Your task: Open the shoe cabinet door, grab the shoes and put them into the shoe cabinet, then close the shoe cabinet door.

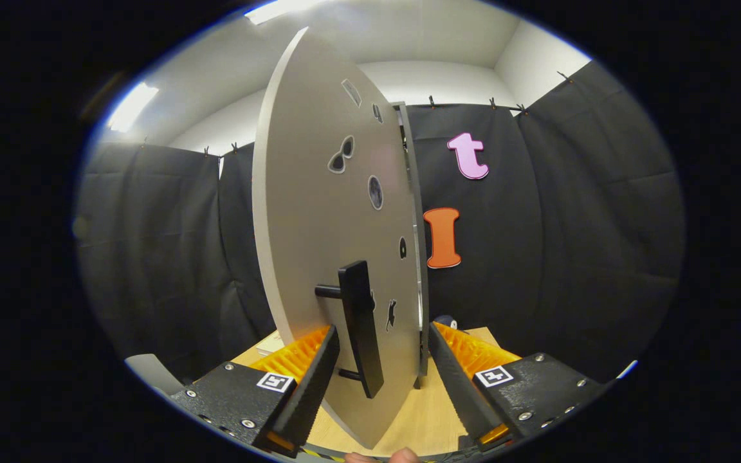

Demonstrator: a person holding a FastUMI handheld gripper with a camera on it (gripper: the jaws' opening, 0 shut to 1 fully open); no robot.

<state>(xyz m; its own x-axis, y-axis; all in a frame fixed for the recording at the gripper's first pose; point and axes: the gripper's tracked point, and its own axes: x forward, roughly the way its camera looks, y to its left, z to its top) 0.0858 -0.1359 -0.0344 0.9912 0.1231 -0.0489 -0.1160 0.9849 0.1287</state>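
We see a small dark object (446, 320) behind the cabinet door (319, 257), mostly hidden; we cannot identify it.

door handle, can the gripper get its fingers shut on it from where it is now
Probably yes. The gripper is open and the black door handle already stands between its fingers, on the face of the open cabinet door. Nothing sits between either finger and the handle.
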